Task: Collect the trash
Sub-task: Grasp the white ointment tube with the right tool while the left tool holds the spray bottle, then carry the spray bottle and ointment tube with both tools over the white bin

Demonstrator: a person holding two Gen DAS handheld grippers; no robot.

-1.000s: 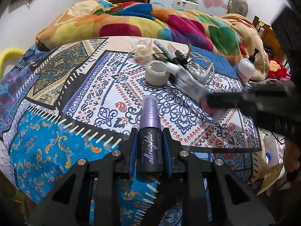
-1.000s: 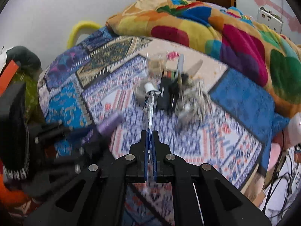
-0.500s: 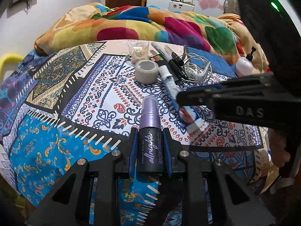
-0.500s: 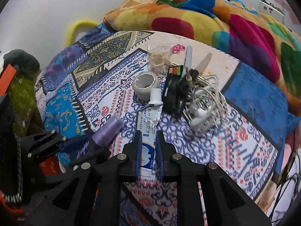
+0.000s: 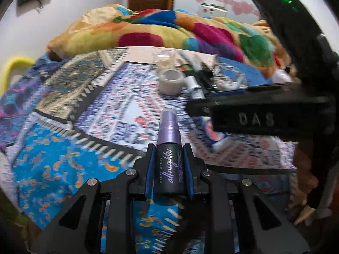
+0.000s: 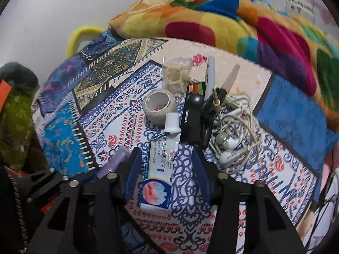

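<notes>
Spray bottle (image 5: 168, 160) clamped in my left gripper (image 5: 168, 172), off the bedspread (image 6: 275, 182). My right gripper (image 6: 167, 175) has just been opening; jaws apart, tube (image 6: 160, 173) lying loose between them. Beyond, untouched: tape roll (image 6: 159, 105), bagged rubber bands (image 6: 177, 75), earphones (image 6: 231, 139). Most collecting seems still ahead

Bed (image 6: 296, 114) with a patterned cover, cluttered near the middle

On the cover we see a roll of tape (image 6: 159, 105), a white-capped tube (image 6: 161, 165) lying flat, a black case (image 6: 191, 122), a tangle of white earphones (image 6: 231, 139), a clear bag of rubber bands (image 6: 175, 76) and a grey pen (image 6: 209, 78); a bright multicoloured blanket (image 6: 211, 25) is heaped along the far side.
</notes>
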